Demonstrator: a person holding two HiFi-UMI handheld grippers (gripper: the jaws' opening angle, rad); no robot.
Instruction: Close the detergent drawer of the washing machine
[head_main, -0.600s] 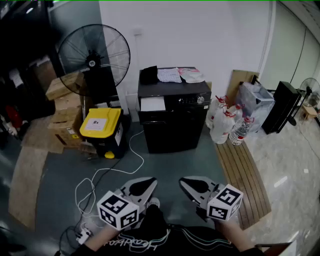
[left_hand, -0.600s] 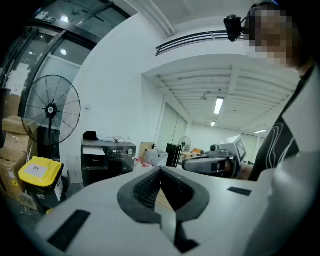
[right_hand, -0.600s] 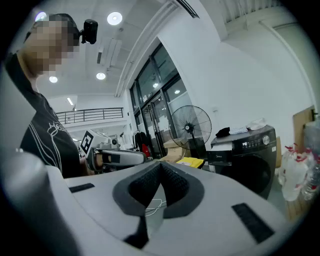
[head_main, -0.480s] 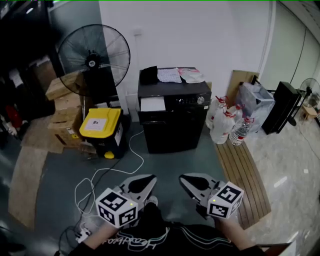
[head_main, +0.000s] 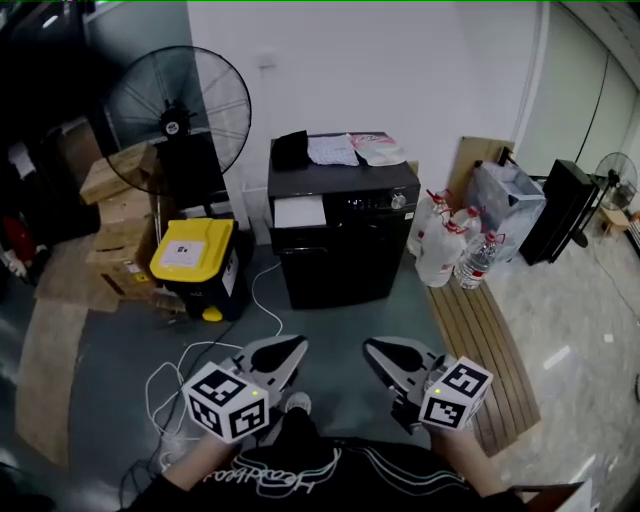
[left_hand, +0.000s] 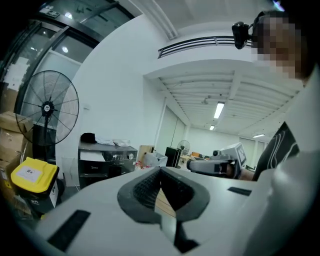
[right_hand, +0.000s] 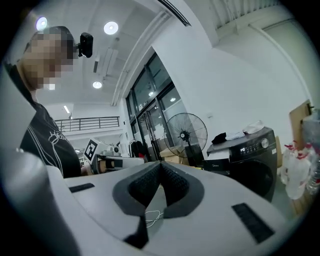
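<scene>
Standing well back from the black washing machine (head_main: 345, 235), a person holds the left gripper (head_main: 296, 346) and right gripper (head_main: 370, 347) low by the body. Both have their jaws closed on nothing, apparently awaiting the approach. The white detergent drawer (head_main: 300, 211) seemingly juts out at the machine's upper left.

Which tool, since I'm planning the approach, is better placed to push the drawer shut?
Left, probably. The drawer sits at the upper left of the washer, roughly ahead of the left tool; the right tool lines up with the dial side. Both are shut, empty and far from it.
</scene>
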